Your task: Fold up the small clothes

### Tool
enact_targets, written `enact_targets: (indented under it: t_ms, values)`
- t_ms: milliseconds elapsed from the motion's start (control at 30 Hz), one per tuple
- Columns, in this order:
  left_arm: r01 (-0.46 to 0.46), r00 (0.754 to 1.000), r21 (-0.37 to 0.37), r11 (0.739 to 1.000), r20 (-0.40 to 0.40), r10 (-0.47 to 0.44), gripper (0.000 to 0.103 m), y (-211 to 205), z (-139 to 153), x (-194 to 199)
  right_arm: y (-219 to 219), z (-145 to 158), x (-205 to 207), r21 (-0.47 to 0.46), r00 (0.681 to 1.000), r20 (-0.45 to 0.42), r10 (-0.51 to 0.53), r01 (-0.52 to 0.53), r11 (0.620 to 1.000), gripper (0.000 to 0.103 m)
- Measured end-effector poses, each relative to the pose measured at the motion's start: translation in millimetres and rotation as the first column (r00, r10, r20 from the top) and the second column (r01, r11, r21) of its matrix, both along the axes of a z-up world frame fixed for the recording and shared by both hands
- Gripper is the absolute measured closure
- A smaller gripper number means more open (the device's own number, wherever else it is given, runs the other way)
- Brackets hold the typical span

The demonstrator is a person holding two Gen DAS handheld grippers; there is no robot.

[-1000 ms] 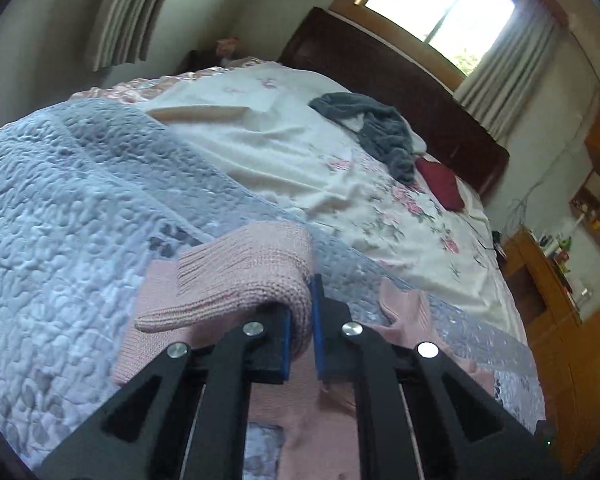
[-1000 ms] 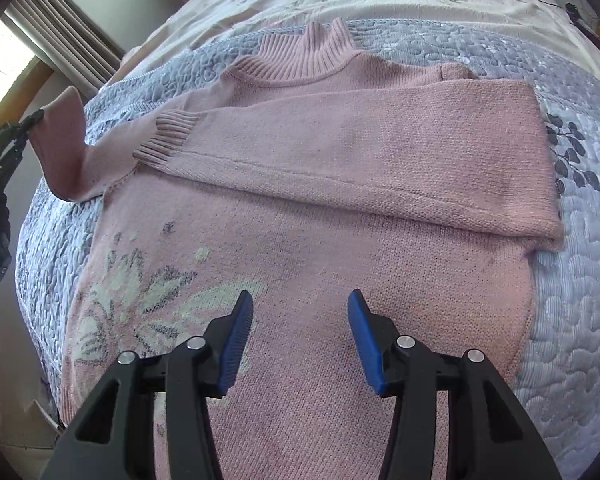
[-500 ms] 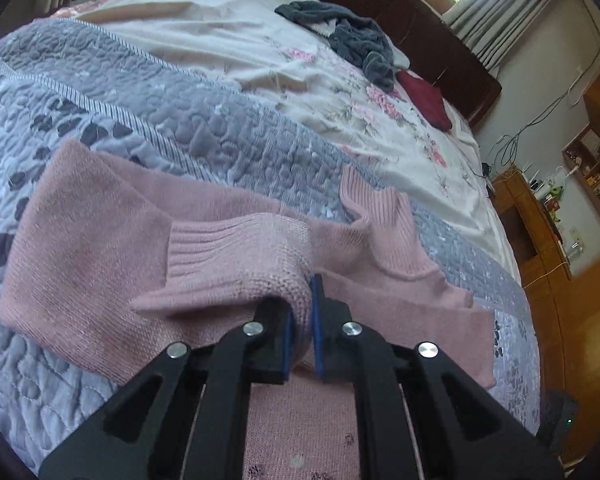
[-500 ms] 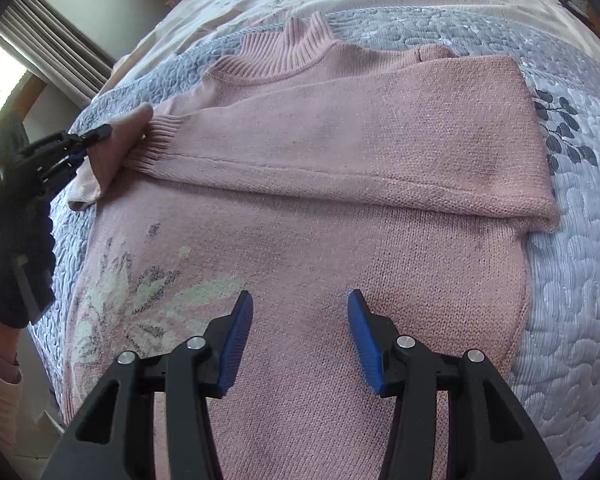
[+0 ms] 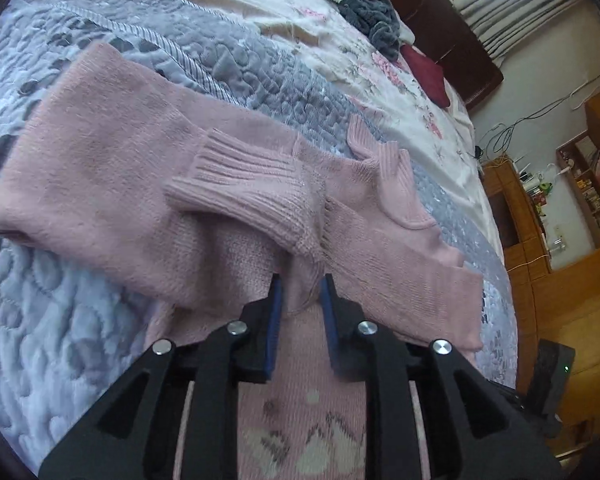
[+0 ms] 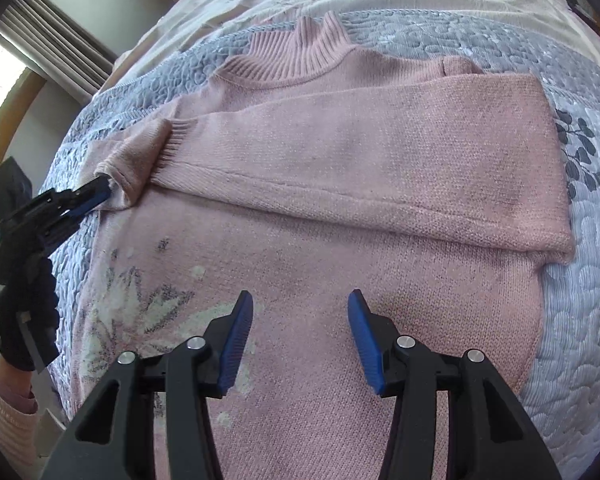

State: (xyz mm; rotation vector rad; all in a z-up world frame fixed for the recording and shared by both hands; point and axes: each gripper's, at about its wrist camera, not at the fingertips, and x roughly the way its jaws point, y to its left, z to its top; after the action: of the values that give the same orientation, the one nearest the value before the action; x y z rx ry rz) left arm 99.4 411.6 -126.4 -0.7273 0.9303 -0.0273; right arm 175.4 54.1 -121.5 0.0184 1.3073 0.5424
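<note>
A pink knit sweater (image 6: 360, 184) lies flat on the grey quilt (image 6: 580, 320), its right sleeve folded across the chest. The left sleeve (image 5: 112, 168) is folded inward, and its ribbed cuff (image 5: 252, 196) rests on the sweater near the collar (image 5: 384, 176). My left gripper (image 5: 300, 292) is just short of that cuff, with its blue pads parted and the knit showing between them. The right wrist view shows the same left gripper (image 6: 100, 188) at the cuff's edge. My right gripper (image 6: 300, 320) hovers open over the sweater's lower body, holding nothing.
Beyond the quilt lies a floral bedsheet (image 5: 340, 40) with a dark grey garment (image 5: 360, 4) and a dark red cushion (image 5: 424, 72) near the headboard. Wooden shelves (image 5: 572, 200) stand to the right of the bed. A person's gloved hand (image 6: 24, 312) holds the left gripper.
The left gripper carried the sleeve cuff inward over the sweater, lowered it, and its jaws have parted. The right gripper has stayed open and nearly still.
</note>
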Motion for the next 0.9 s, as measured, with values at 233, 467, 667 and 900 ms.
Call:
enact_targets:
  t_ms: [233,467,667,900]
  values:
    - [-0.115,0.991,0.285,0.951,-0.027,0.128,0.074,66.1,34.6,0.7,47.3,12.0,19.6,0.063,0.998,-0.043,0.036,-0.034,0.997,0.053]
    - [-0.047,0.978,0.325,0.945,-0.179,0.110,0.076,85.7,-18.7,16.0,117.9,16.1,37.2,0.089,0.991,-0.085,0.099,-0.092,0.992,0.053]
    - [-0.089,0.985,0.279,0.956,-0.119,0.126,0.075,94.7,-6.6,1.1,163.7,7.6,59.2,0.159,0.980,-0.177,0.094,-0.065,0.985,0.053]
    - [-0.188,0.980,0.282,0.941,-0.010,0.199,0.073,113.8,28.1,-29.7,211.0,-16.1,78.3,0.227,0.950,-0.301,0.085,-0.015,0.974,0.036]
